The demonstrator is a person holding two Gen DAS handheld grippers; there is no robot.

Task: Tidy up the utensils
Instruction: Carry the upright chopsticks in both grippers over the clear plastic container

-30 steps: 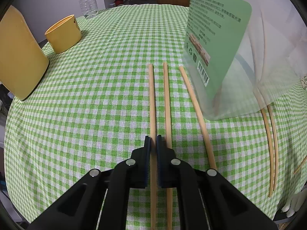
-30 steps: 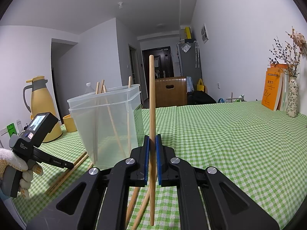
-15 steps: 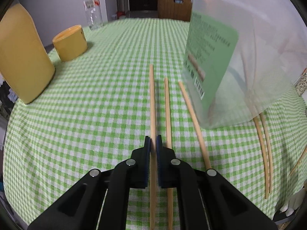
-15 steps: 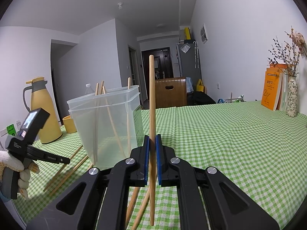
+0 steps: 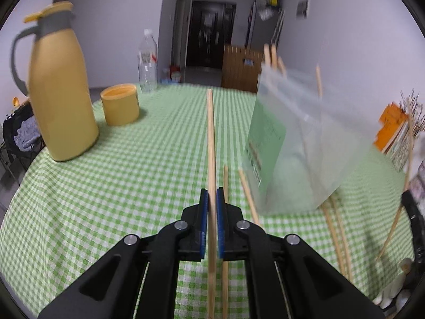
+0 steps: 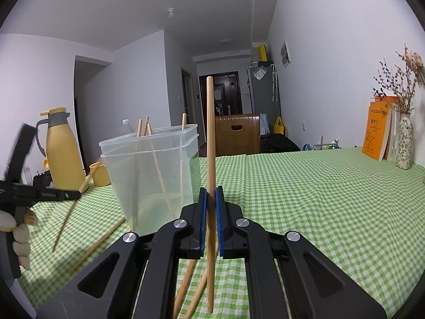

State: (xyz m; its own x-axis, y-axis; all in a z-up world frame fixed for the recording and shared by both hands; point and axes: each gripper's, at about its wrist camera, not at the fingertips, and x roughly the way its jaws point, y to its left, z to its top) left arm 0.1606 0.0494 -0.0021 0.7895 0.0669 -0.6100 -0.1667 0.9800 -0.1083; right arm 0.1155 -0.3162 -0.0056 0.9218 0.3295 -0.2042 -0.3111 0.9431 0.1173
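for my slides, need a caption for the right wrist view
Right gripper shut on an upright chopstick beside the clear container already holding several chopsticks.

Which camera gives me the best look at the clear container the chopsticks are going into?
The right wrist view. There the clear container stands sharp and upright, rim and all walls visible, with several chopsticks leaning inside it. The left wrist view shows the same container blurred and skewed toward the right edge, its green label facing the camera, only chopstick tips poking above its rim.
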